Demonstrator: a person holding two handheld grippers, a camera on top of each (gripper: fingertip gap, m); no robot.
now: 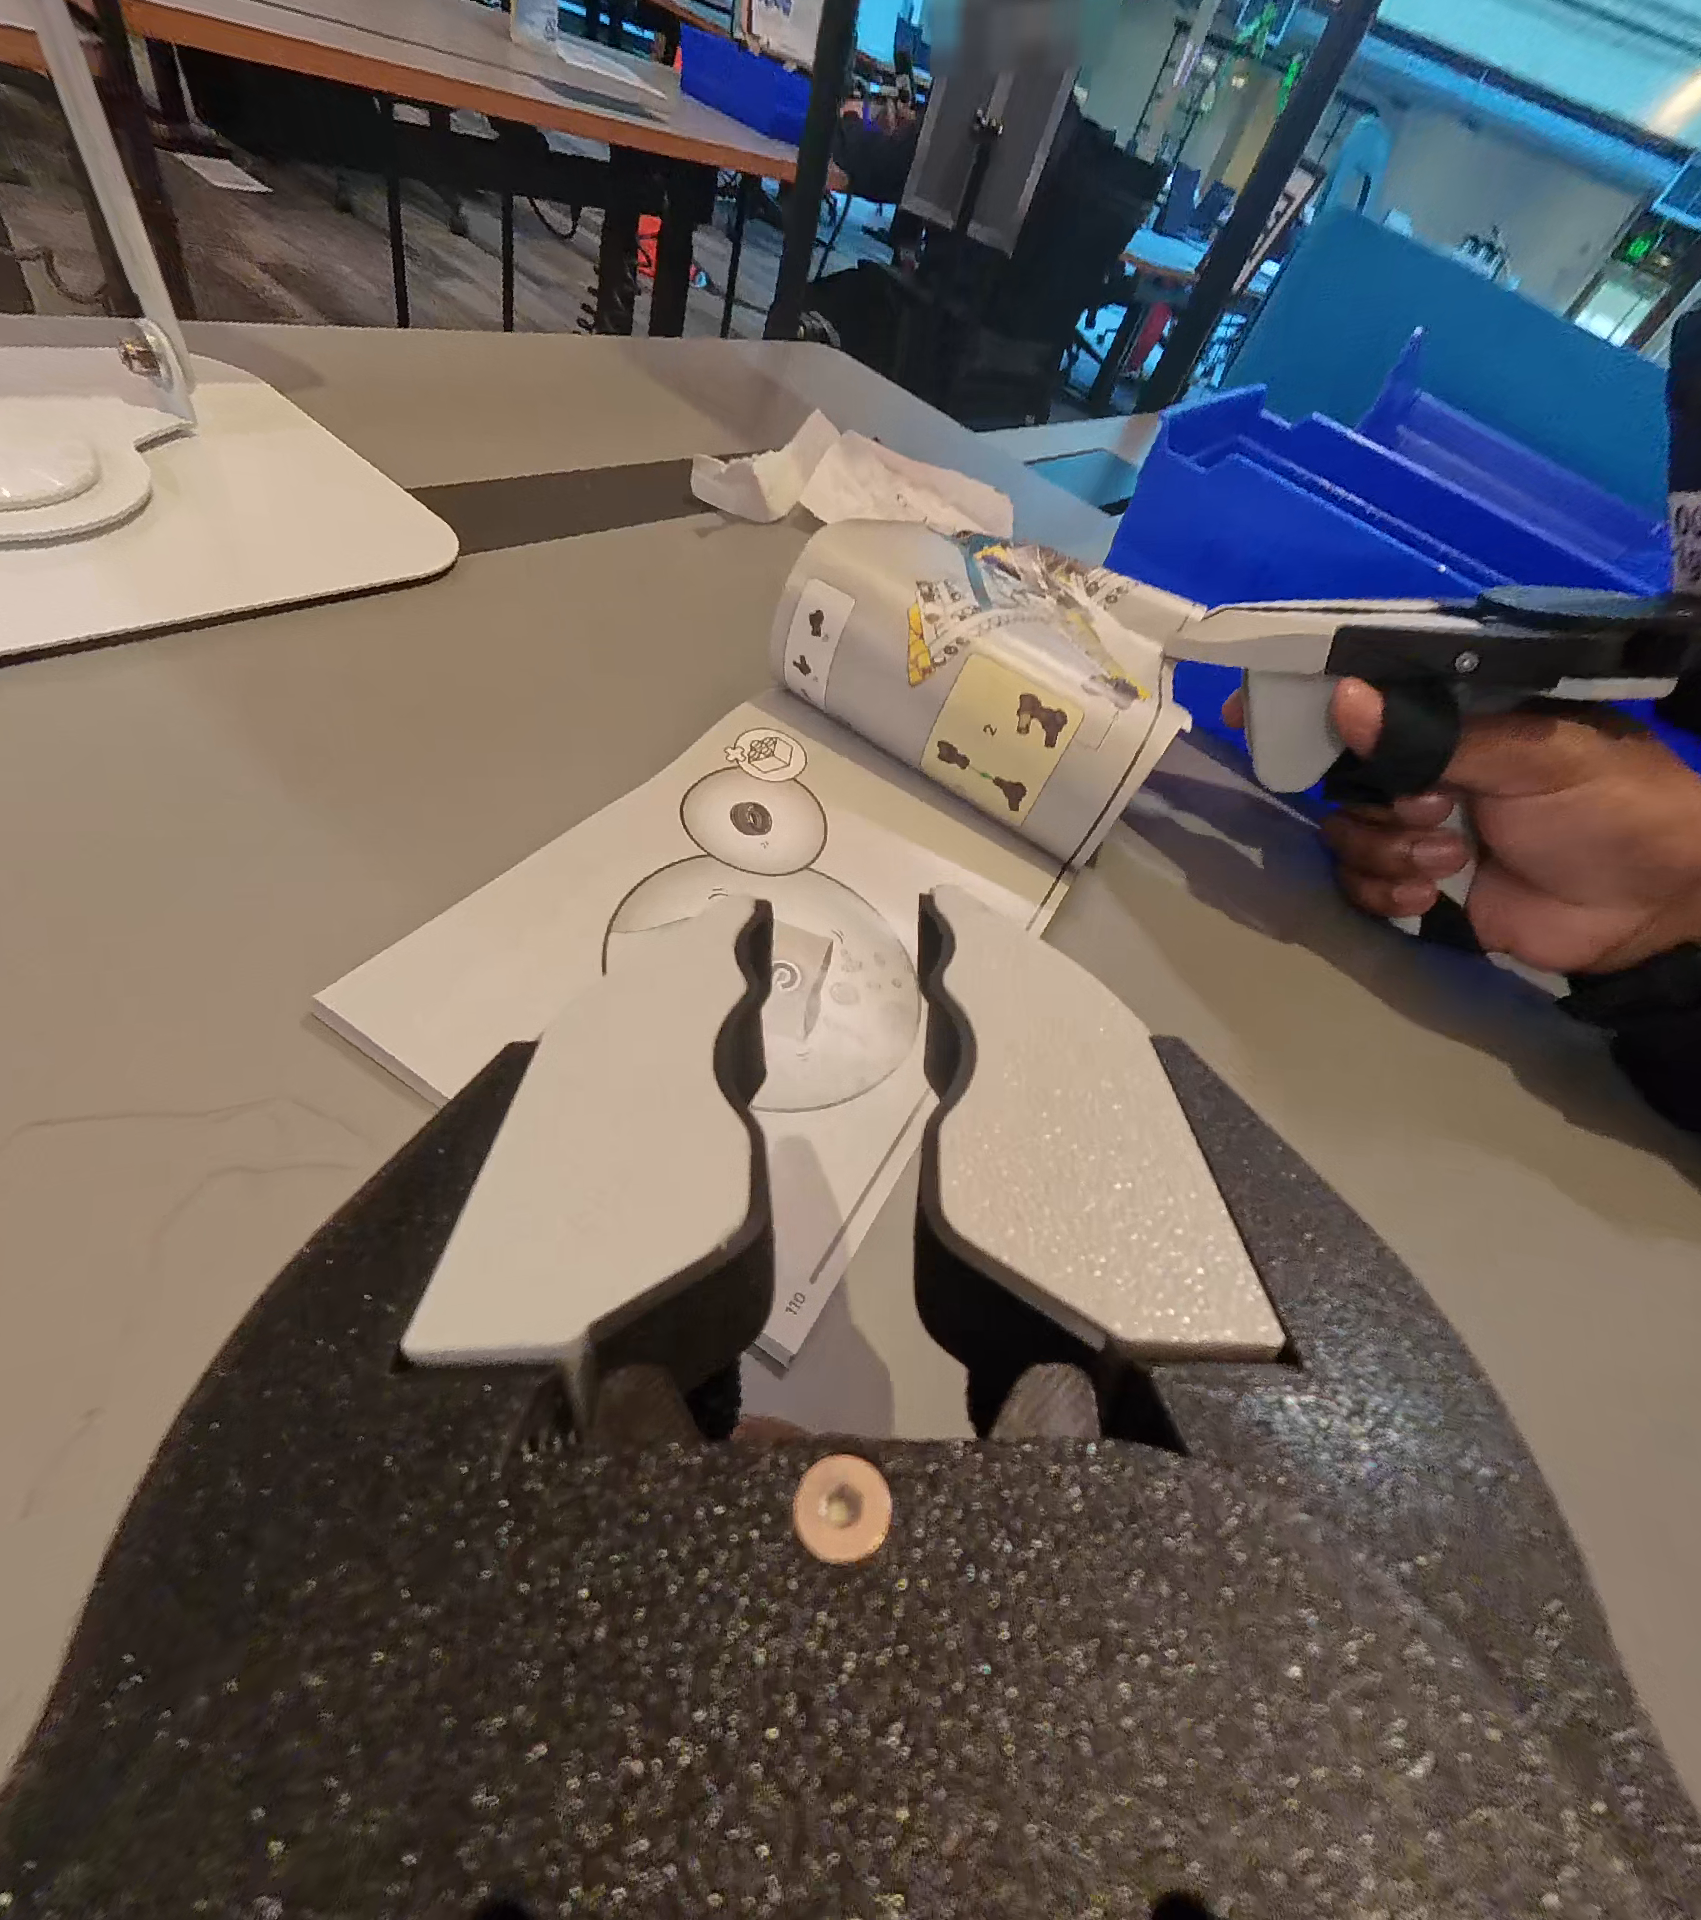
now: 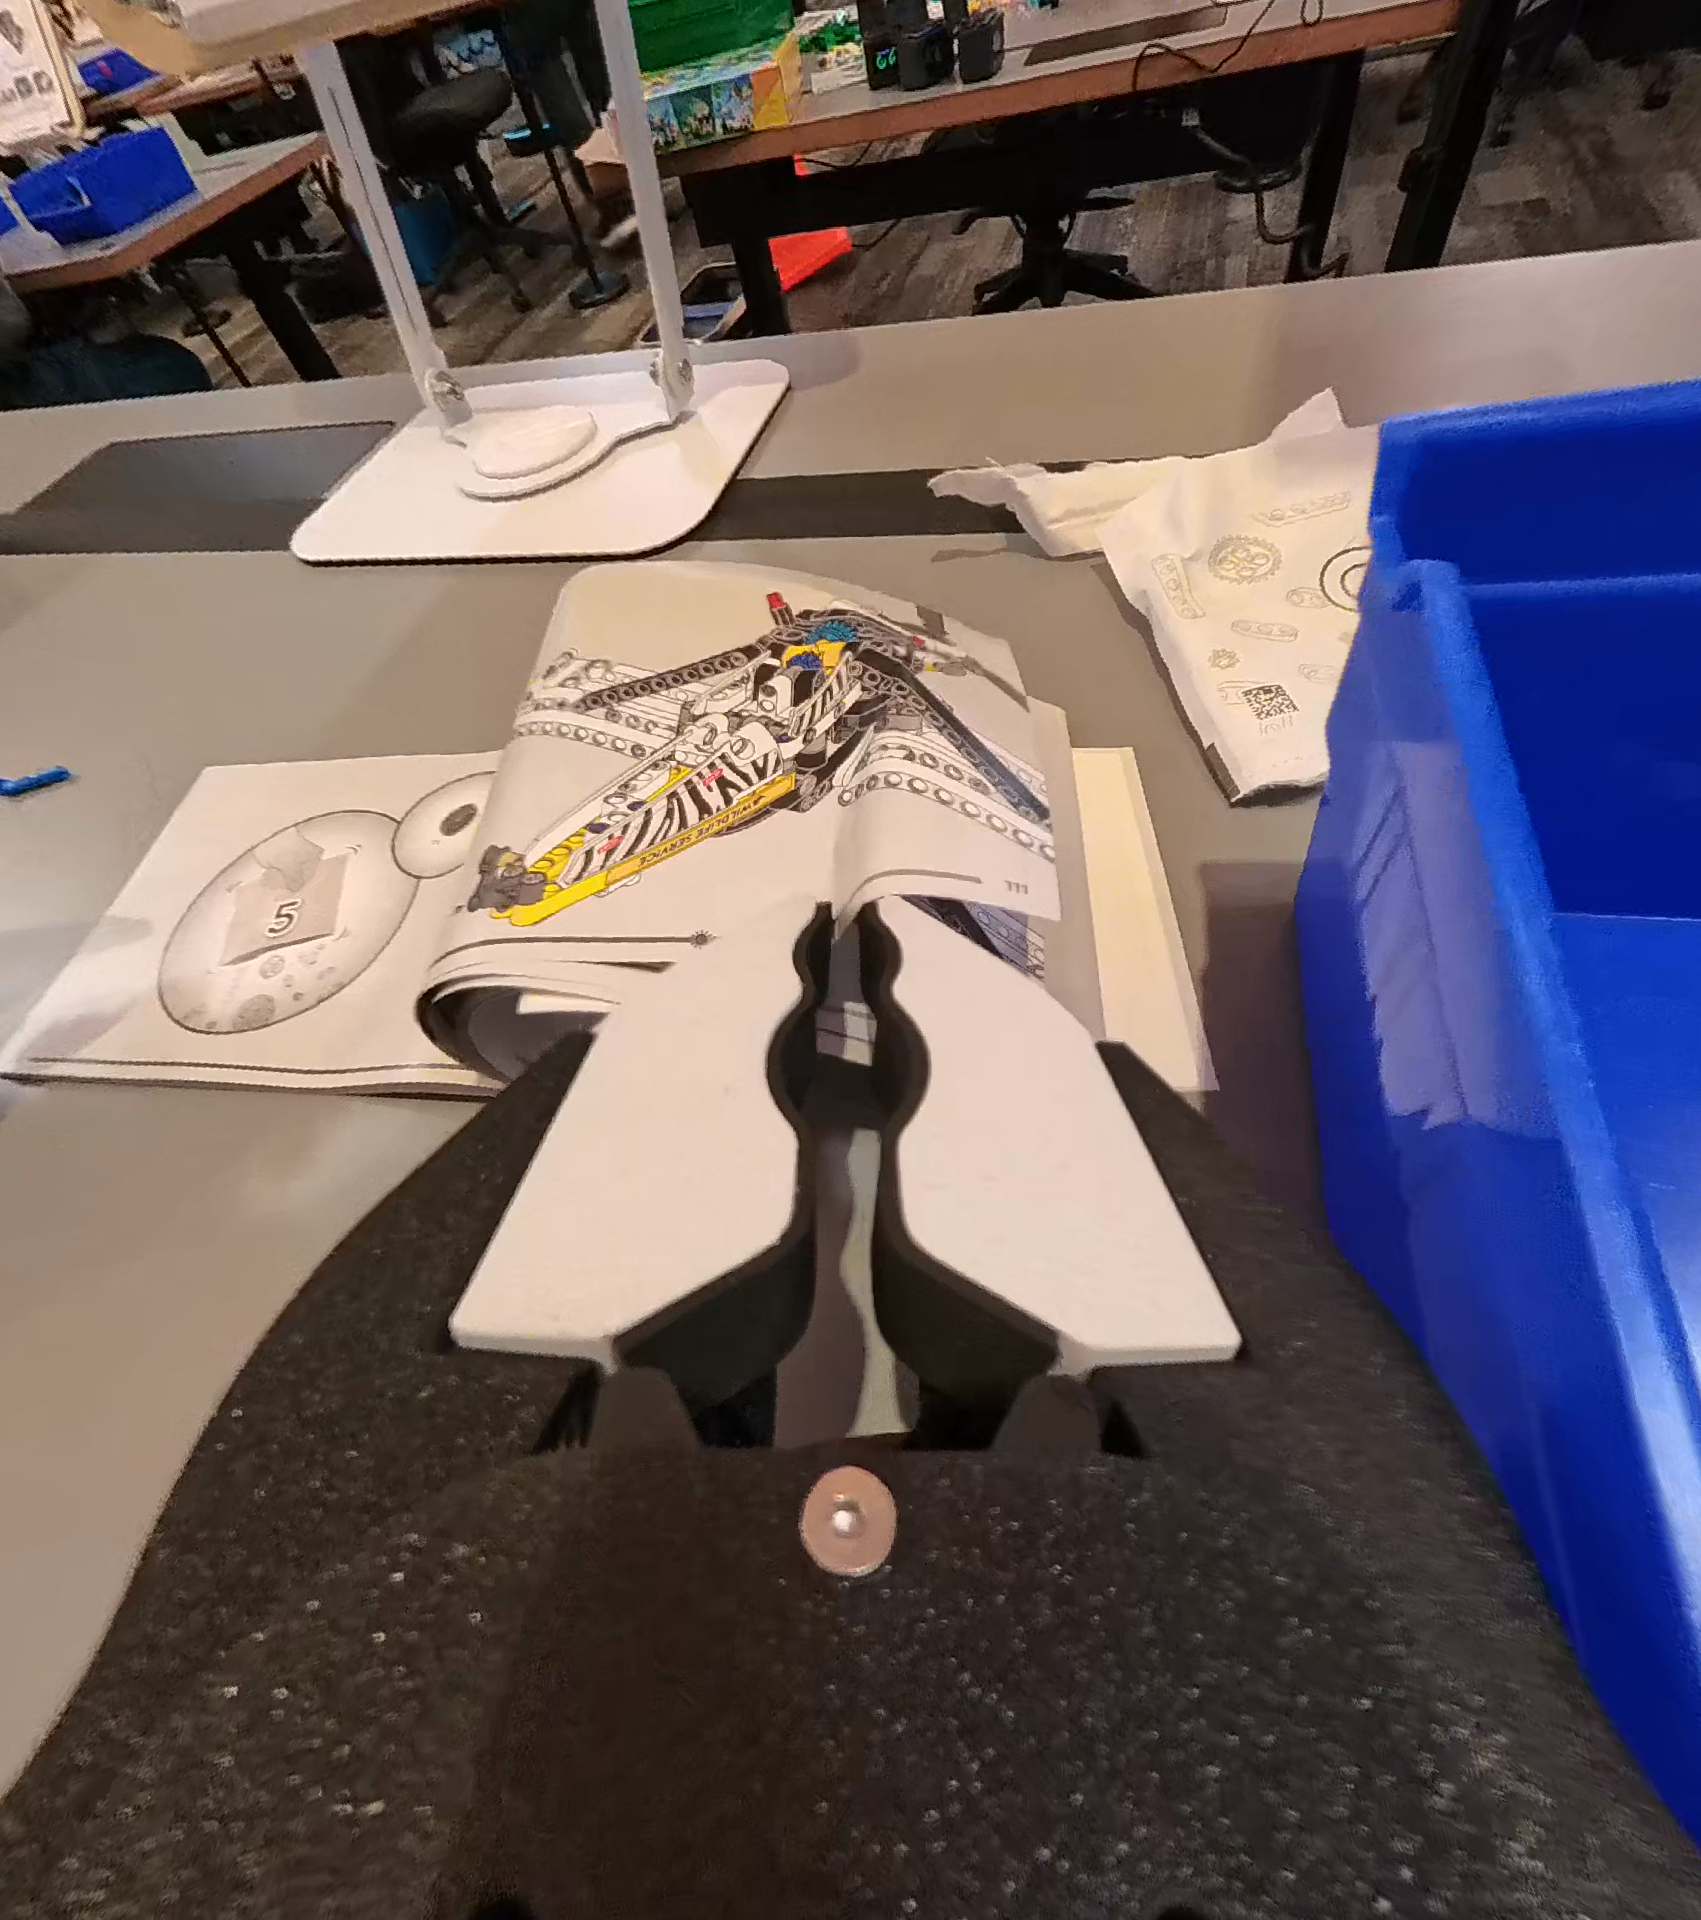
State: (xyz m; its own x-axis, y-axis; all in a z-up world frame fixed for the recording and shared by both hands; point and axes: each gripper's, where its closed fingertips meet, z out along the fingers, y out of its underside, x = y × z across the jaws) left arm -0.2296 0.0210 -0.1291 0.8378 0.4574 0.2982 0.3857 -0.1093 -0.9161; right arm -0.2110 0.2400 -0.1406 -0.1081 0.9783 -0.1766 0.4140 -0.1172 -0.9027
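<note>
Your grey table (image 2: 202, 1299) carries everything. The blue bin (image 2: 1604, 935) stands along its right edge, and the white lamp base (image 2: 555, 488) sits toward the far edge with a crumpled paper bag (image 2: 1230, 613) to its right.

The open instruction booklet (image 2: 233, 914) lies in the middle, its long axis running left to right, straight ahead of both tongs.

Your right gripper (image 2: 851, 920) is the nearer one to the raised page (image 2: 721, 748): its fingers are nearly closed and pinch that page's near edge, so the sheet arches up and curls leftward over the spine.

Your left gripper (image 1: 841, 914) hovers narrowly parted and holding nothing, over the flat left-hand page.

The pages beneath the lifted sheet are mostly hidden. A small blue piece (image 2: 30, 779) lies near the left edge, too small to identify.
</note>
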